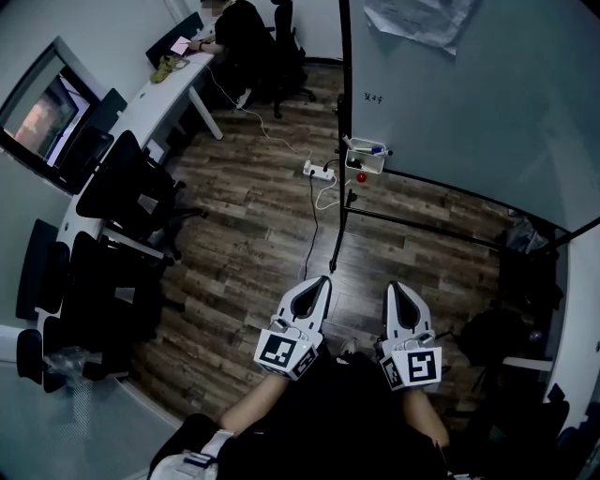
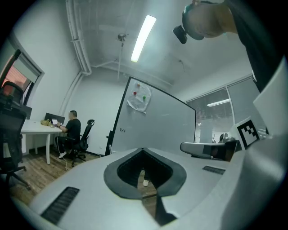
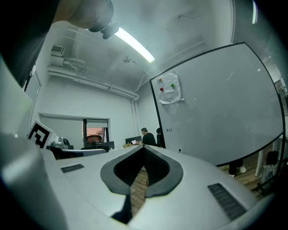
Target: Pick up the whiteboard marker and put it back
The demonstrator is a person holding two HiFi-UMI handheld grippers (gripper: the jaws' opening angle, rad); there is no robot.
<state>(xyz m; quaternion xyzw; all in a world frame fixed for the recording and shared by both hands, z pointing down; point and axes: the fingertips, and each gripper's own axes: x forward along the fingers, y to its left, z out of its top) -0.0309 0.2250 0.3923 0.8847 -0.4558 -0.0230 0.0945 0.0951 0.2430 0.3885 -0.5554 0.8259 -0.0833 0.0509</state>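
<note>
Marker point(image 1: 373, 148) lies in tray point(image 1: 364, 165) at the whiteboard's point(image 1: 469, 94) bottom corner, well ahead of both grippers, touching neither. Wood floor point(image 1: 253, 234) between; desk point(image 1: 141, 103) w/ seated person point(image 1: 239, 37) far off to the L. L gripper point(image 1: 322, 279) & R gripper point(image 1: 392, 285): jaws closed tip to tip, nothing held.

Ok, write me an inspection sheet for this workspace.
Surface: wood floor; whiteboard on a stand; no worktable seen.
Job's things: marker lying in the tray on the whiteboard stand.
Clutter: small red thing below the tray; paper on the whiteboard.
Grippers: left gripper and right gripper both shut, empty, well short of the tray.
Cables: power strip on the floor; white cable and black cable lead off it.
Surroundings: desk, monitor, chairs, seated person.
</note>
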